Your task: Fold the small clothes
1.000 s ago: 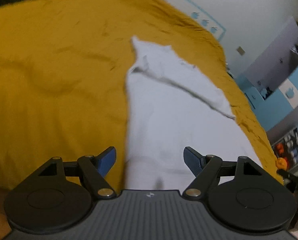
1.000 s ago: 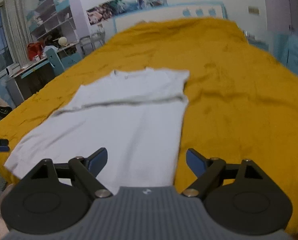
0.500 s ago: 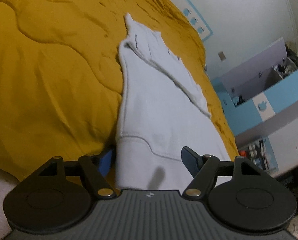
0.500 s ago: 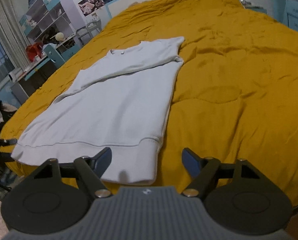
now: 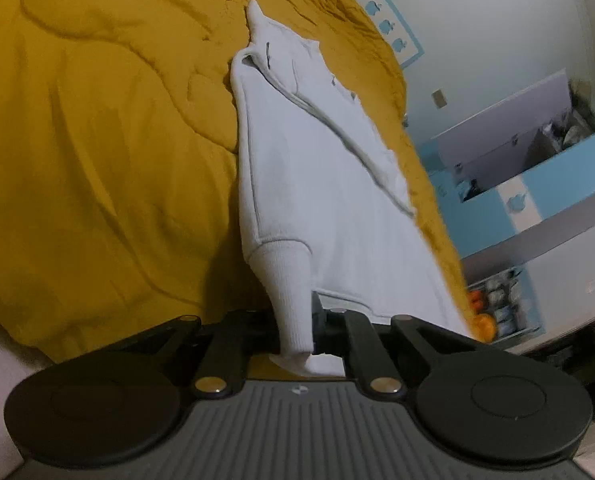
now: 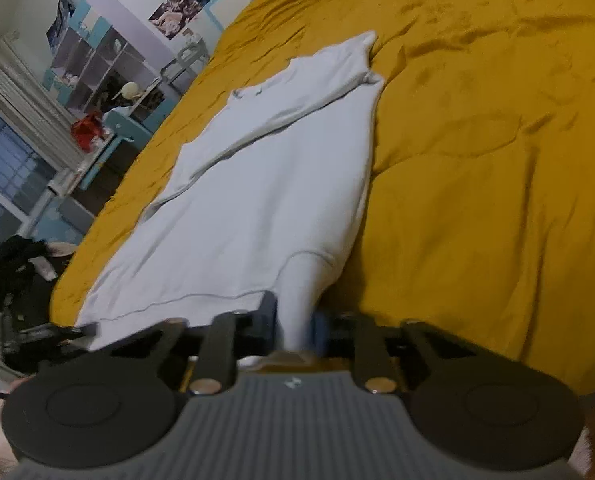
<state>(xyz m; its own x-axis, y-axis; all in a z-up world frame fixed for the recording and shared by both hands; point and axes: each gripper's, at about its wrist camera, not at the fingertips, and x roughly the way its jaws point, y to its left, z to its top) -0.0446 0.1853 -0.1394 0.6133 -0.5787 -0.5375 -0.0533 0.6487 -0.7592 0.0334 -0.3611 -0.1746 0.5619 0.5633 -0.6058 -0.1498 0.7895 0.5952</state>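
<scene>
White sweatshirt lies spread flat on the mustard-yellow quilt of a bed, its sleeves folded across the chest and its ribbed hem toward the cameras.

In the left wrist view, the left gripper points downward at the hem corner on the garment's left side. Its jaws have just been closing and now stand nearly together, clamped on the ribbed hem band, which is pulled into a narrow stretched tongue running from the body of the garment down between the fingers; a small flap of cloth sticks out below the pinch. A blue and grey cabinet stands against the wall beyond the bed's edge.

In the right wrist view, the right gripper is likewise tilted down at the opposite hem corner, next to the bare quilt. Its jaws have also just been closing and are now pinched on the hem, with the cloth drawn up into a ridge between them. At the far left edge of this view the dark tip of the other gripper sits at the other hem corner. Shelving and a window fill the room behind.
</scene>
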